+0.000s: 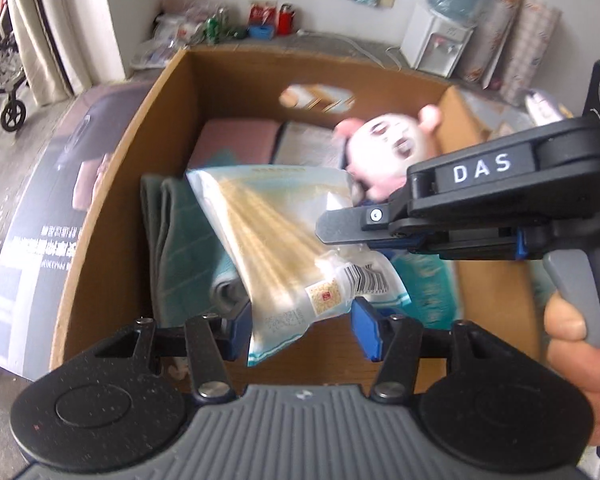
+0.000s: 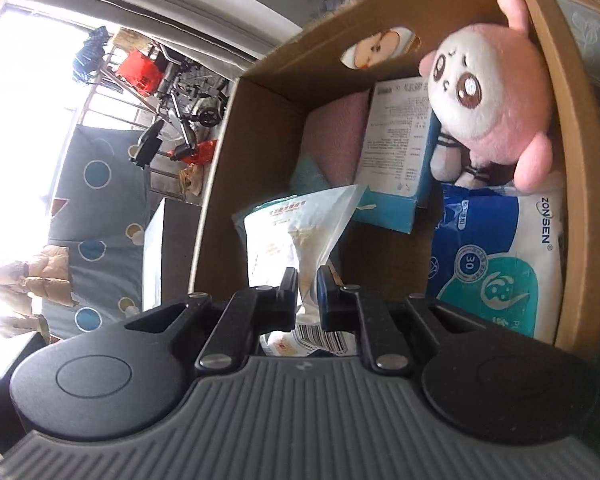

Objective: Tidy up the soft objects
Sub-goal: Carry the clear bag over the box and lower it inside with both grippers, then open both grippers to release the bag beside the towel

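A white and gold plastic packet (image 1: 284, 240) hangs over an open cardboard box (image 1: 168, 92). My right gripper (image 1: 332, 236) comes in from the right, shut on the packet's upper edge; in its own view, the right gripper (image 2: 308, 280) pinches the packet (image 2: 296, 232) tightly. My left gripper (image 1: 300, 320) has its blue pads (image 1: 366, 328) pressed on either side of the packet's lower end. Inside the box are a pink plush toy (image 2: 488, 96), a blue tissue pack (image 2: 496, 264), a pink cushion (image 1: 236, 140), a teal towel (image 1: 180, 248) and a flat printed carton (image 2: 396, 136).
A hand (image 1: 580, 344) holds the right gripper's handle. A water dispenser (image 1: 436, 40) stands by the far wall, with bottles and bags (image 1: 228, 24) on the floor. A wheelchair (image 1: 0, 80) is at the far left. A spotted grey cloth (image 2: 96, 208) lies beside the box.
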A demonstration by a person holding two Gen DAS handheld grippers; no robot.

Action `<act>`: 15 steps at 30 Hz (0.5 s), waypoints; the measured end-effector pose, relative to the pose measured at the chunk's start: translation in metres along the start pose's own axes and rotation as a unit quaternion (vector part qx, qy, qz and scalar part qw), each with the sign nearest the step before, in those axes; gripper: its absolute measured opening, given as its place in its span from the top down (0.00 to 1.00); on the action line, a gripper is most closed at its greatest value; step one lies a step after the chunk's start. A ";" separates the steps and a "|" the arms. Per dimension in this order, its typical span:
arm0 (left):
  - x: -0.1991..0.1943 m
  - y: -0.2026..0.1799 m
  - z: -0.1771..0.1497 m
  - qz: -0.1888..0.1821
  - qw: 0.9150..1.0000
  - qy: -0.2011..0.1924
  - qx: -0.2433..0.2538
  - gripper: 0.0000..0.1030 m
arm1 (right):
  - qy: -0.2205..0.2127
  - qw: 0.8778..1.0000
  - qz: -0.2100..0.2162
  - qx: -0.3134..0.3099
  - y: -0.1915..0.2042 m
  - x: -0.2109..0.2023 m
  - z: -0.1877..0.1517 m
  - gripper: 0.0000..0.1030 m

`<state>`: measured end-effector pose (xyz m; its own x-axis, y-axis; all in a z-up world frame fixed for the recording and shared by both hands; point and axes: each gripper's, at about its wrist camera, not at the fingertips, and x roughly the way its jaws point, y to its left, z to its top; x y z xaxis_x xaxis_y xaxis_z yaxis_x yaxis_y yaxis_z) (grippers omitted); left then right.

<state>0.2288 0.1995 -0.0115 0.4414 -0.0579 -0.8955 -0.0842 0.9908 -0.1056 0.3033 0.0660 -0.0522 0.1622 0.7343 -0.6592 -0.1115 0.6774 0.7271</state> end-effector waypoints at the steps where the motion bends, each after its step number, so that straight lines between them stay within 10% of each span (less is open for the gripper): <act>1: 0.005 0.004 -0.001 0.003 1.000 0.007 0.000 0.47 | 0.007 1.000 -0.010 0.000 -0.002 0.007 -0.001 0.89; 15: 0.007 0.017 -0.013 -0.004 1.000 -0.012 0.004 0.48 | -0.038 0.992 -0.055 -0.111 0.045 -0.034 -0.008 0.77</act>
<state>0.2189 0.2144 -0.0248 0.4638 -0.0637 -0.8837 -0.0735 0.9912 -0.1100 0.2852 0.0719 0.0011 0.2571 0.6559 -0.7097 -0.3000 0.7523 0.5866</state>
